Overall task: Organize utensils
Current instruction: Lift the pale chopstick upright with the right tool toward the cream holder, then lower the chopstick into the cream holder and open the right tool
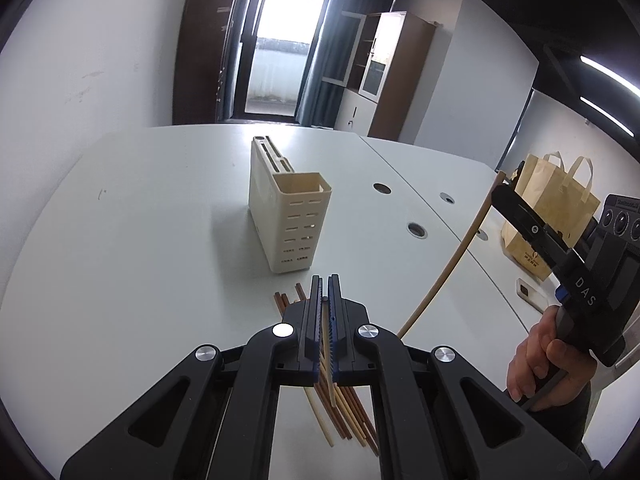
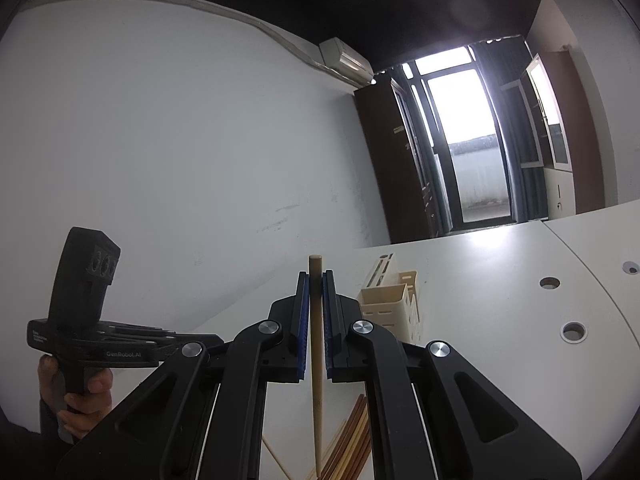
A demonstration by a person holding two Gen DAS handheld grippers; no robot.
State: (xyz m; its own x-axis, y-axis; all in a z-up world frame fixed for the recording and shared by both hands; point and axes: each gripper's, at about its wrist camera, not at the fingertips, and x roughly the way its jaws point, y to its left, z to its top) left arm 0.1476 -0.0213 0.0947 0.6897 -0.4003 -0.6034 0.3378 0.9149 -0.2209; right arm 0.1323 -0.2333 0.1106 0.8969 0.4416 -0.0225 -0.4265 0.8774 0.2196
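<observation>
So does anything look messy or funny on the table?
Yes: the chopsticks lie in a loose, crisscrossed heap on the table instead of standing in the cream holder, whose open cup looks empty. Only two are lifted, one in each gripper.

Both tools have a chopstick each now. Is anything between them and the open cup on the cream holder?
Nothing visible blocks the way. The holder stands alone on the white table, its cup open at the top. The loose chopsticks lie flat below the left tool; the right tool is raised clear.
</observation>
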